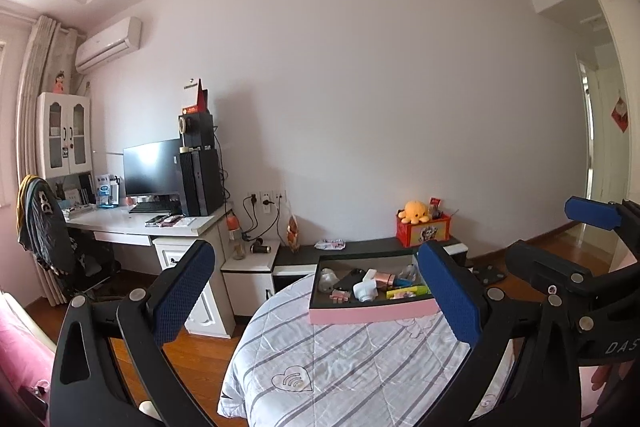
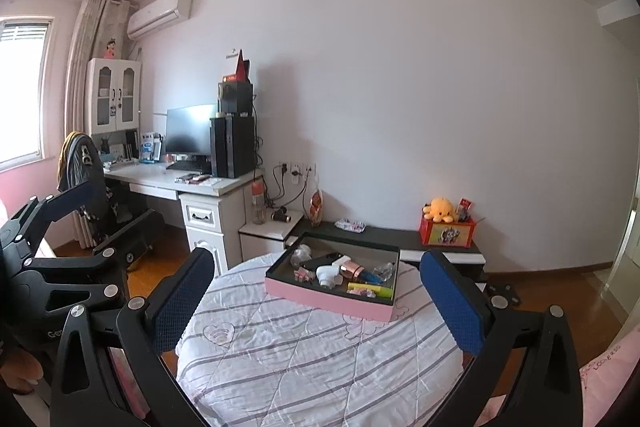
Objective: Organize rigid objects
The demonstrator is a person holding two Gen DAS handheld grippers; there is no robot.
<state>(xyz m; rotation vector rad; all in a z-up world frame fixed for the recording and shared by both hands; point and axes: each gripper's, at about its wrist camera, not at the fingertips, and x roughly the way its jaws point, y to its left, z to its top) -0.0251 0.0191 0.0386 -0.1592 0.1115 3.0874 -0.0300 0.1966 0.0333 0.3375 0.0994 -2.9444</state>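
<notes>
A pink tray (image 1: 372, 314) with a dark lining sits at the far end of a round bed with a striped quilt (image 1: 340, 367). It also shows in the right wrist view (image 2: 320, 297). In it lie a white round gadget (image 2: 326, 274), a rose-gold cylinder (image 2: 349, 269), a yellow-green marker (image 2: 370, 289), a black flat object (image 2: 324, 259), a small pink toy (image 2: 302, 274) and clear pieces. My left gripper (image 1: 320, 295) is open and empty, short of the tray. My right gripper (image 2: 320, 301) is open and empty too. The right gripper's fingers (image 1: 592, 213) show at the left view's right edge.
Behind the bed runs a low dark shelf (image 2: 384, 235) with a red box and a yellow plush octopus (image 2: 440, 207). A white desk (image 2: 176, 179) with a monitor, PC tower and a chair stands at the left. Wooden floor surrounds the bed.
</notes>
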